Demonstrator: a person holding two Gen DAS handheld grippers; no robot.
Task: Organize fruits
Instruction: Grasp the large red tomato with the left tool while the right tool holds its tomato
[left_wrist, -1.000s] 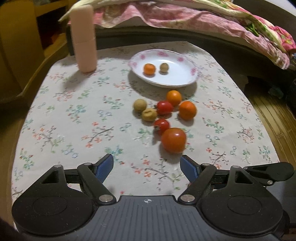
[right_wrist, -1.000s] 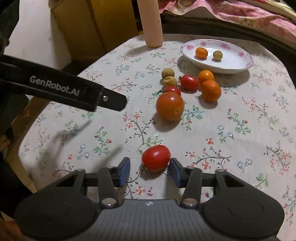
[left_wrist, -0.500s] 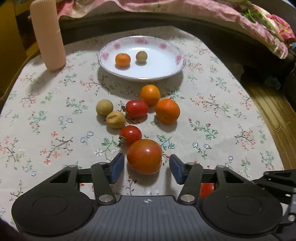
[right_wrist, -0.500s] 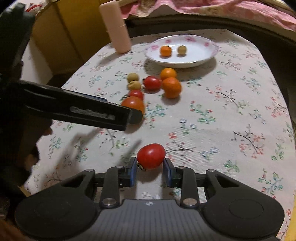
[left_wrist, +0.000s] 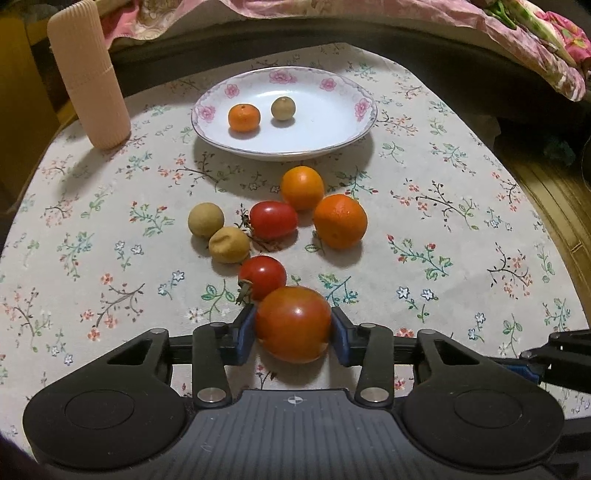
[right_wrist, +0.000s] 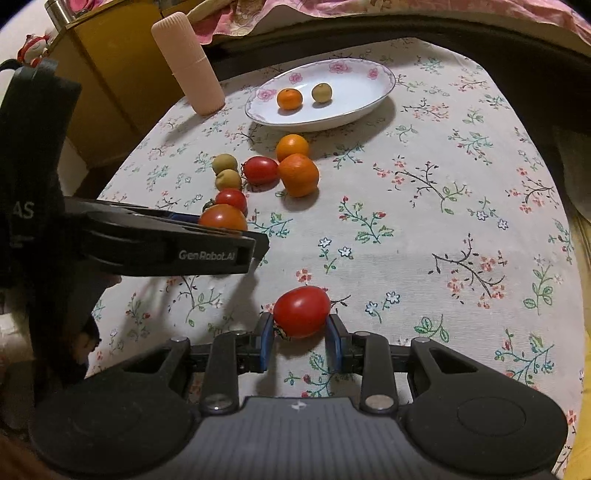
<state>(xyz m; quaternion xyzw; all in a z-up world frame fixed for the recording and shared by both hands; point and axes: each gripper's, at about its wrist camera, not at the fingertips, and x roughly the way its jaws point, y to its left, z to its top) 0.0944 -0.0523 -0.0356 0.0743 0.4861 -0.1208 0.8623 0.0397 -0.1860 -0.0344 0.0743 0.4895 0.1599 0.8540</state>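
Since a second ago, the left gripper (left_wrist: 293, 328) is sitting around the big round red-orange tomato (left_wrist: 293, 324), its jaws closing with the blue pads (left_wrist: 245, 334) at the skin. The right gripper (right_wrist: 299, 338) is clamping the small oval red tomato (right_wrist: 301, 312) just above the cloth. To do this well, I judge both should be squeezing gently, lifting straight, then heading for the white rose-rimmed plate (left_wrist: 347, 138). A floral cloth is covering the tabletop (left_wrist: 461, 229); a pink ribbed cylinder (left_wrist: 88, 74) is standing beside the plate, bedding lying behind.
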